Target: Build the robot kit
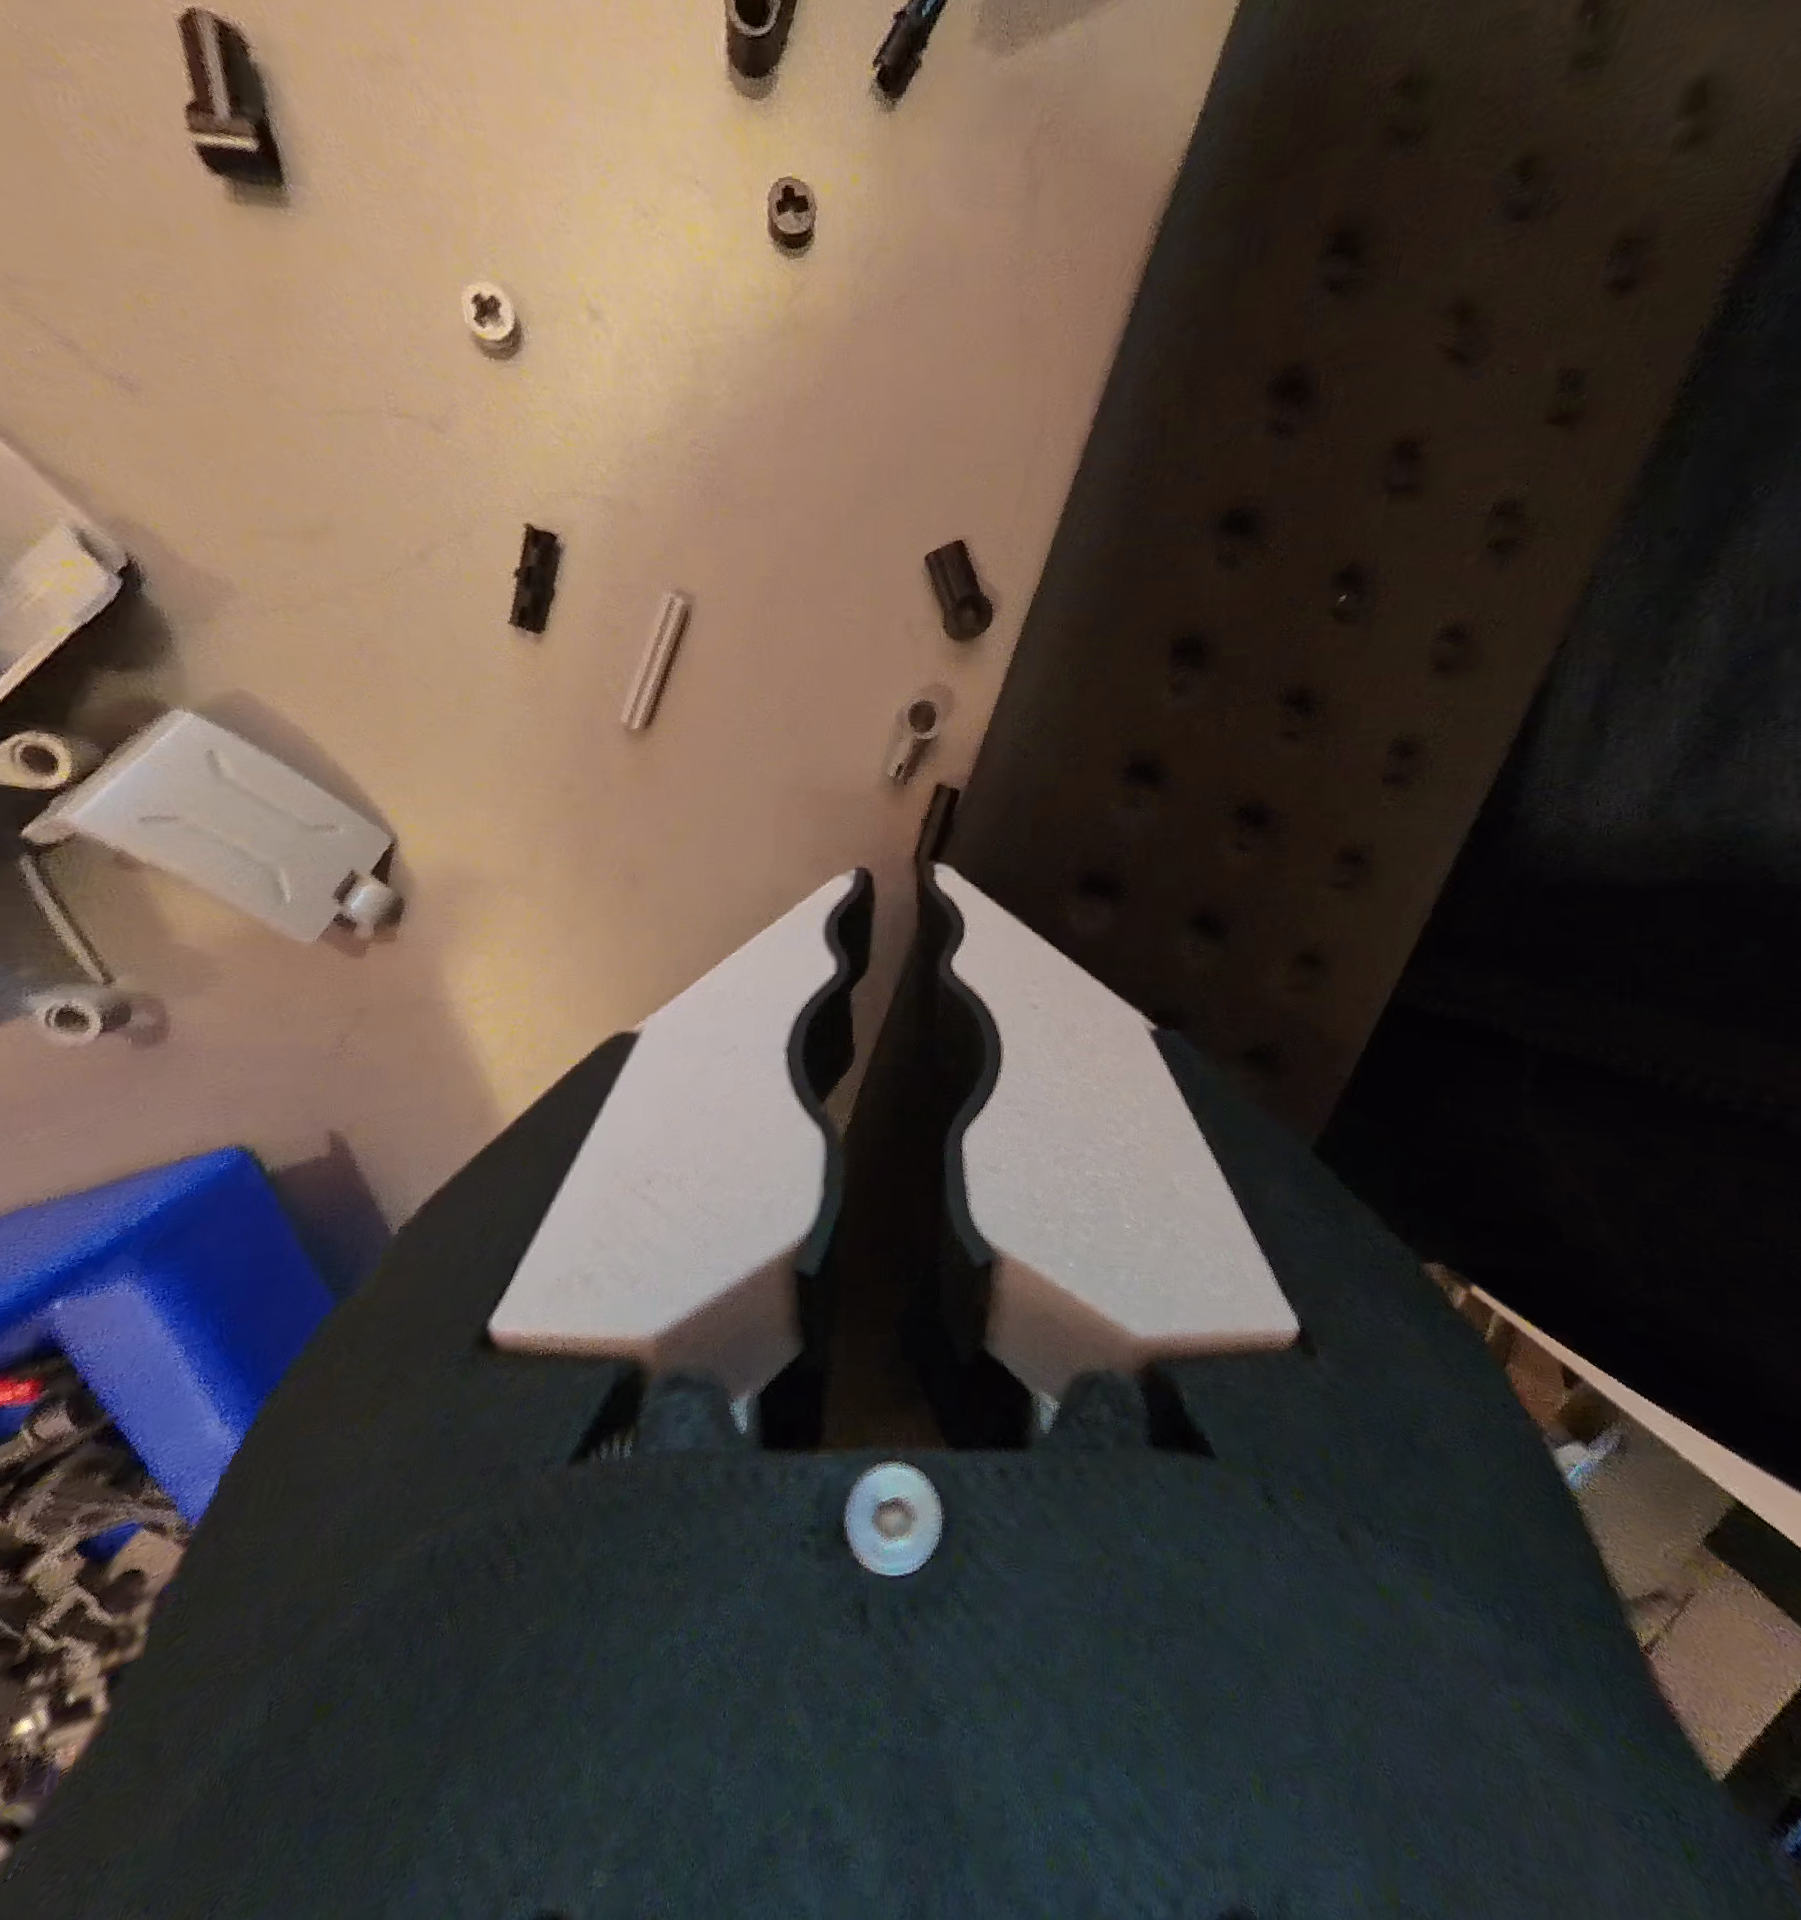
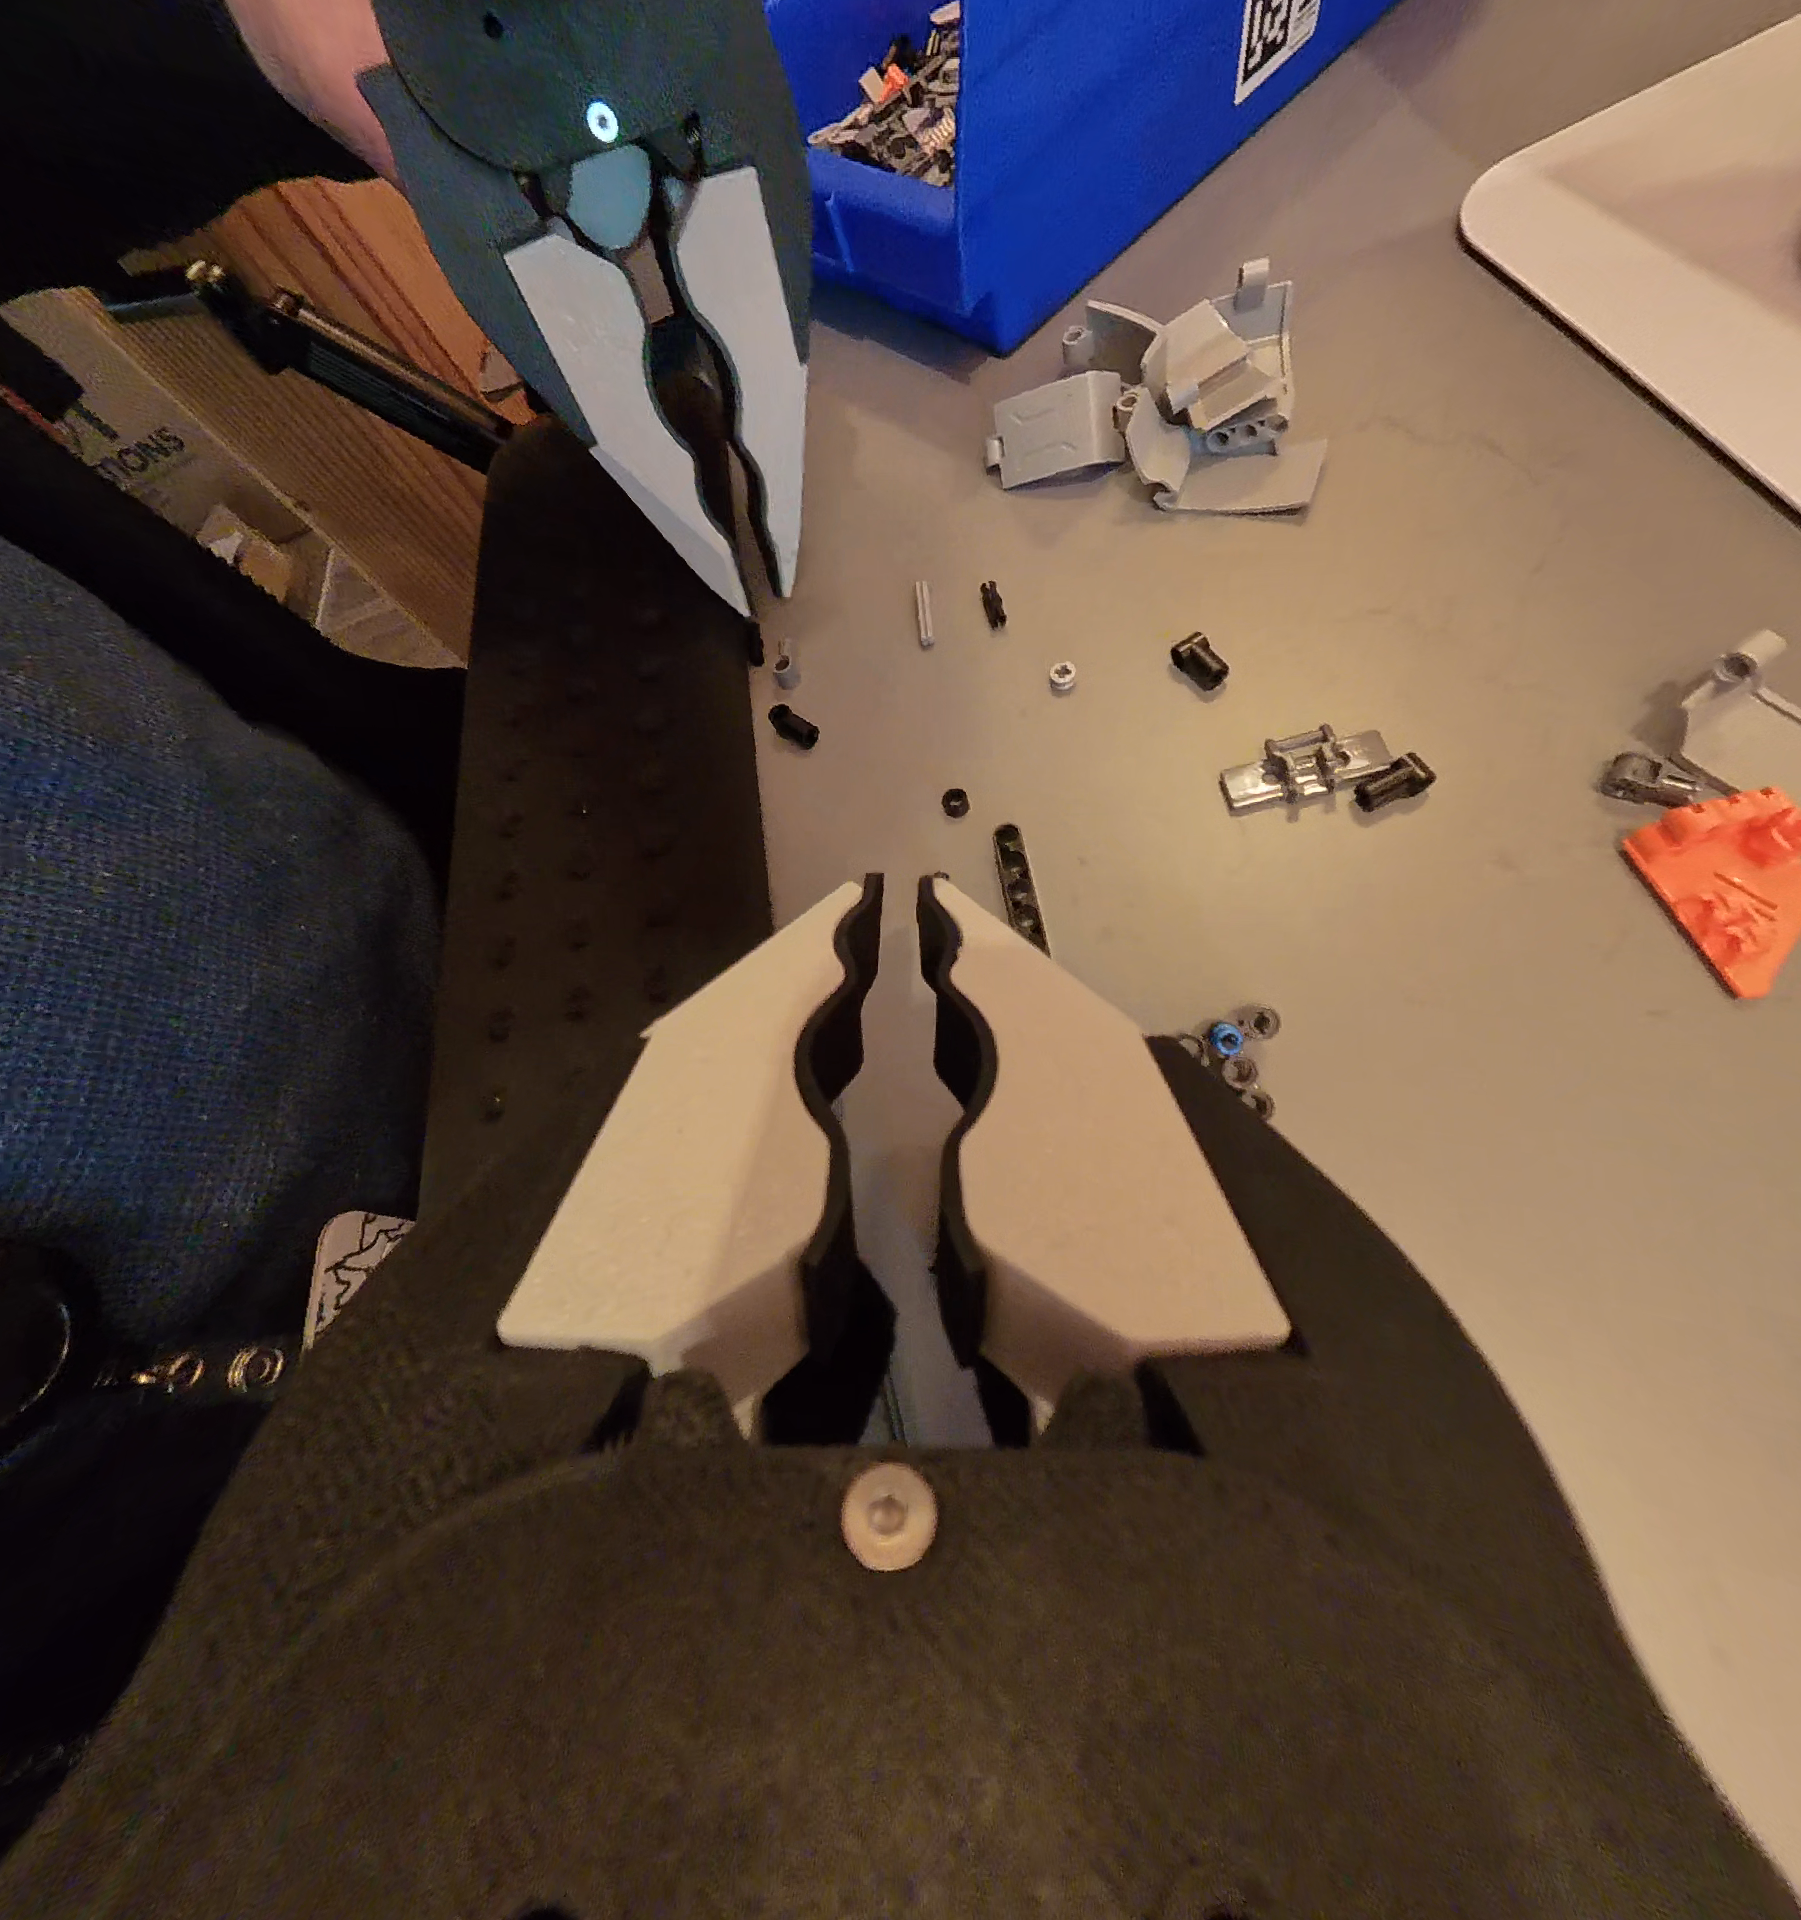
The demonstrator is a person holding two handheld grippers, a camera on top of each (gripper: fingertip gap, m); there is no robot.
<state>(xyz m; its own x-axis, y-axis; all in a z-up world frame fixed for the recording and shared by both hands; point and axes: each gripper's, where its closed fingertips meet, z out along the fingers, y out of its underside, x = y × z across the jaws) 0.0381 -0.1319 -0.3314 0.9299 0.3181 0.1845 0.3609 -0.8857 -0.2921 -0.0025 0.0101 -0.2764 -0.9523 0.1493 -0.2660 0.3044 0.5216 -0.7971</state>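
Observation:
My left gripper [image 1: 894, 878] hovers over the table edge with its jaws a narrow gap apart. A small black pin [image 1: 940, 821] lies right at its tips, beside the right fingertip; I cannot tell if they touch. A small grey connector [image 1: 917, 732] lies just beyond. The right wrist view shows the left gripper [image 2: 764, 597] pointing down at the same pin [image 2: 757, 642]. My right gripper [image 2: 901, 881] is low over the table, empty, jaws a narrow gap apart. A black holed beam [image 2: 1018, 883] lies just right of its tips.
A black perforated board [image 2: 605, 779] runs along the table edge. A blue bin [image 2: 1062, 156] of small parts stands at the back. Grey panels [image 2: 1156, 416], an orange piece [image 2: 1727, 894], small pins and bushes lie scattered. A white tray [image 2: 1654, 208] is at right, a person's leg [image 2: 148, 883] at left. About 15 cm separates my left fingertips from my right.

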